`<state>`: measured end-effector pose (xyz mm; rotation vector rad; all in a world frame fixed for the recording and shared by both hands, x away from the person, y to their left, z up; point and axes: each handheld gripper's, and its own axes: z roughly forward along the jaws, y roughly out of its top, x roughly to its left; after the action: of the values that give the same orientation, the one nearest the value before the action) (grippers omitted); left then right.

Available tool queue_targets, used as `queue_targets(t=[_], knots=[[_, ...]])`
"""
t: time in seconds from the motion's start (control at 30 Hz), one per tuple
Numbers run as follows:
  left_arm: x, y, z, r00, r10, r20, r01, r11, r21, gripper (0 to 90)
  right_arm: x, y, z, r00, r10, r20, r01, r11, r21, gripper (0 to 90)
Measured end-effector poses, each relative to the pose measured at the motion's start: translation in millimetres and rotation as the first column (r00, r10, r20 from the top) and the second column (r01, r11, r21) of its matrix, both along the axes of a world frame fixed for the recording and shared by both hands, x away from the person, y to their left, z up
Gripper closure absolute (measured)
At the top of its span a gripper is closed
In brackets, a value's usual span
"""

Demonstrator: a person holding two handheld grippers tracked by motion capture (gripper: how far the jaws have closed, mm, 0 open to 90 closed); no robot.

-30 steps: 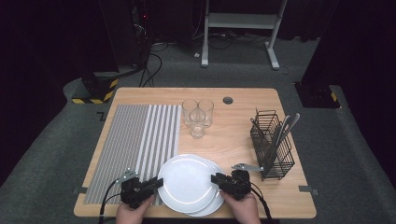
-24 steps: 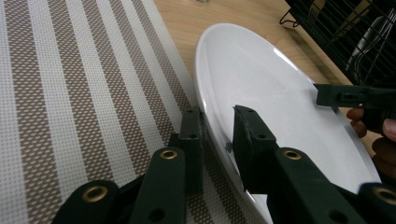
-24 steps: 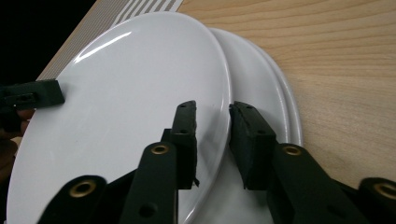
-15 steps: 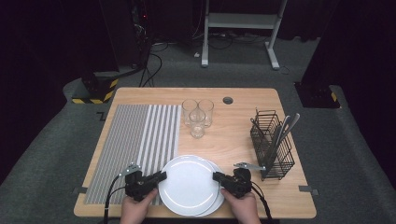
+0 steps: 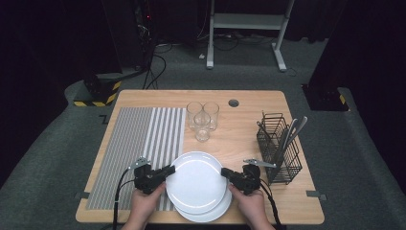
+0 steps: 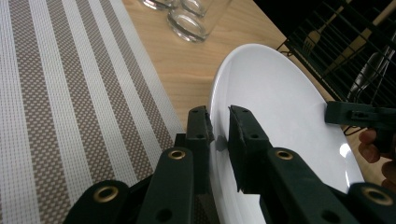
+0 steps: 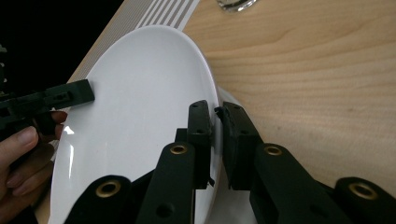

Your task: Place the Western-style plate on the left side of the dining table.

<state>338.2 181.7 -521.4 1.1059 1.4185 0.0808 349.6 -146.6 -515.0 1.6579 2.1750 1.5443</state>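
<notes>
Lifted and carried farther from the near edge, the top plate (image 5: 196, 181) now rides above the lower plate (image 5: 210, 211), which lies on the counter (image 5: 239, 139) at its near middle; half a second ago the two plates sat more nearly stacked. Both rims are pinched: the left hand-held gripper (image 5: 168, 170) is clenched on the top plate's left edge, the right hand-held gripper (image 5: 225, 171) on its right edge, each rim caught between two black jaws. I judge the plate is being separated for a place setting, likely headed for the striped placemat (image 5: 139, 143) at left. Three glasses (image 5: 202, 117) stand at far centre, and a wire cutlery caddy (image 5: 280, 151) sits at right.
</notes>
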Motion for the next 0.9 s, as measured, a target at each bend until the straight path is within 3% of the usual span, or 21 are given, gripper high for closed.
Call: queue_targets(t=[0.23,0.37,0.67,0.9], knots=[[11.4,-3.1,-4.7,0.9997,0.024,0.005,-0.024,0.9996,-0.017,78.2,16.3,2.2,2.6,0.9986,-0.039,0.035,0.039,0.9991,-0.018,82.3],[13.4,-3.7,-7.0,0.9998,0.02,0.002,-0.02,0.9998,-0.007,77.7,23.5,3.6,1.4,0.997,-0.054,0.056,0.056,0.998,-0.03,82.0],[12.6,-6.4,-8.5,0.9993,0.035,0.015,-0.035,0.9993,0.012,76.9,27.8,6.5,-5.1,0.9963,-0.055,0.065,0.059,0.9964,-0.06,79.8],[11.8,-6.5,-8.4,0.9987,0.04,0.031,-0.041,0.9989,0.021,77.6,23.9,5.7,-2.0,0.997,-0.027,0.072,0.033,0.9959,-0.084,62.3]])
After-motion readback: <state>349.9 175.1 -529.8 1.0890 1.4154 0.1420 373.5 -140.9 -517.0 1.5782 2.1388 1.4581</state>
